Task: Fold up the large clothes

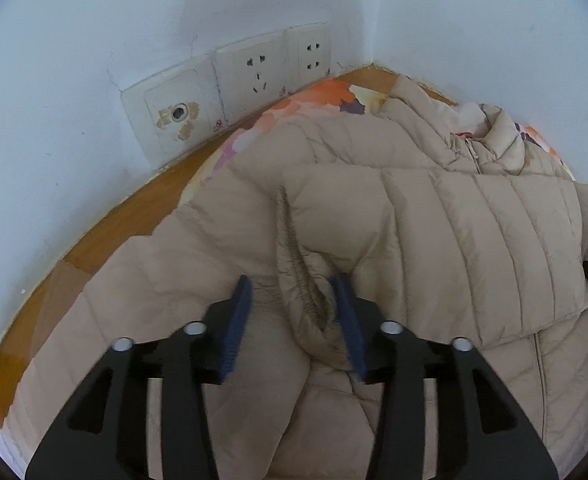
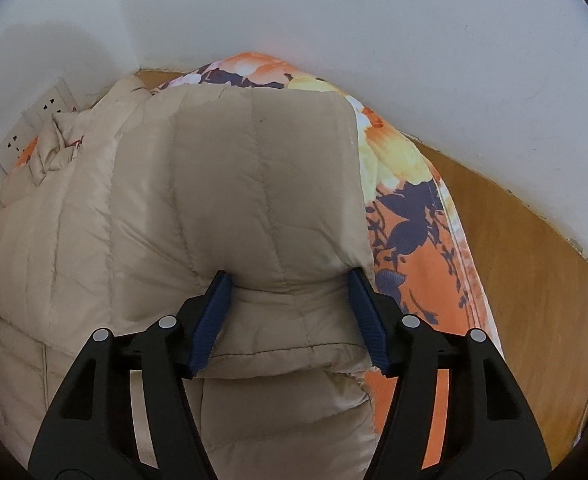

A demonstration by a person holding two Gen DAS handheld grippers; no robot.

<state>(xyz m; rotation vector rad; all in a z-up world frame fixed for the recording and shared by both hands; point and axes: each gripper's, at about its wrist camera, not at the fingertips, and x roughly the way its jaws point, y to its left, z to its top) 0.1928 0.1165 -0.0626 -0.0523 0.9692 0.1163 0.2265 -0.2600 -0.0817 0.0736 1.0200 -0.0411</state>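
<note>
Left wrist view: the cuff [image 1: 314, 312] is seen between the spread fingers of the left claw [image 1: 296, 322], while the right claw [image 2: 287, 316] is spread wide around the sleeve [image 2: 253, 184].

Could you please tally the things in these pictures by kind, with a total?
Jacket: 1
Floral quilt: 1
Wall sockets: 3
Hand-held grippers: 2, left and right
Total: 7
</note>
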